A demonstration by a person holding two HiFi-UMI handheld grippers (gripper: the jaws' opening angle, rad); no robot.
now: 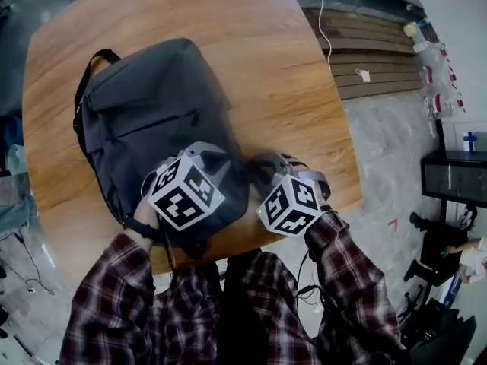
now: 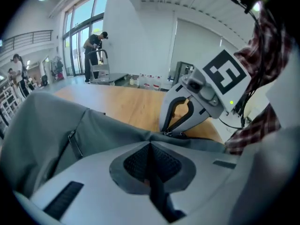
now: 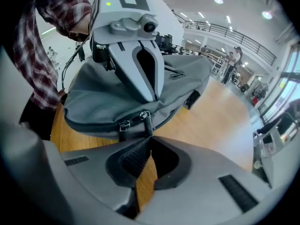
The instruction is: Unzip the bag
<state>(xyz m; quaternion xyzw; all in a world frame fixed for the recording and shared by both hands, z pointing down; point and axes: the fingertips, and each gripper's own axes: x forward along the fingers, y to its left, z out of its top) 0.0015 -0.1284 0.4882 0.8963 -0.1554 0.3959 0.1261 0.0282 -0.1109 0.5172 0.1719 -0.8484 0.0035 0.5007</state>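
A dark grey backpack point(image 1: 152, 120) lies flat on the round wooden table point(image 1: 289, 82), with its zipped end toward me. My left gripper point(image 1: 199, 169) sits on the bag's near end, shut and pinching a fold of the bag's fabric point(image 2: 117, 125). My right gripper point(image 1: 268, 175) is just beside it at the bag's near right edge. In the right gripper view its jaws are shut on a black zipper pull point(image 3: 146, 122). A second pull point(image 3: 124, 124) hangs free to the left of it. The zipper looks closed.
The table's near edge point(image 1: 251, 245) is right below both grippers, against my plaid sleeves. The bag's carry strap point(image 1: 91, 63) loops at its far end. Off the table to the right are wooden slats point(image 1: 373, 52) and a black cabinet point(image 1: 456, 177). A person point(image 2: 95, 50) stands far back.
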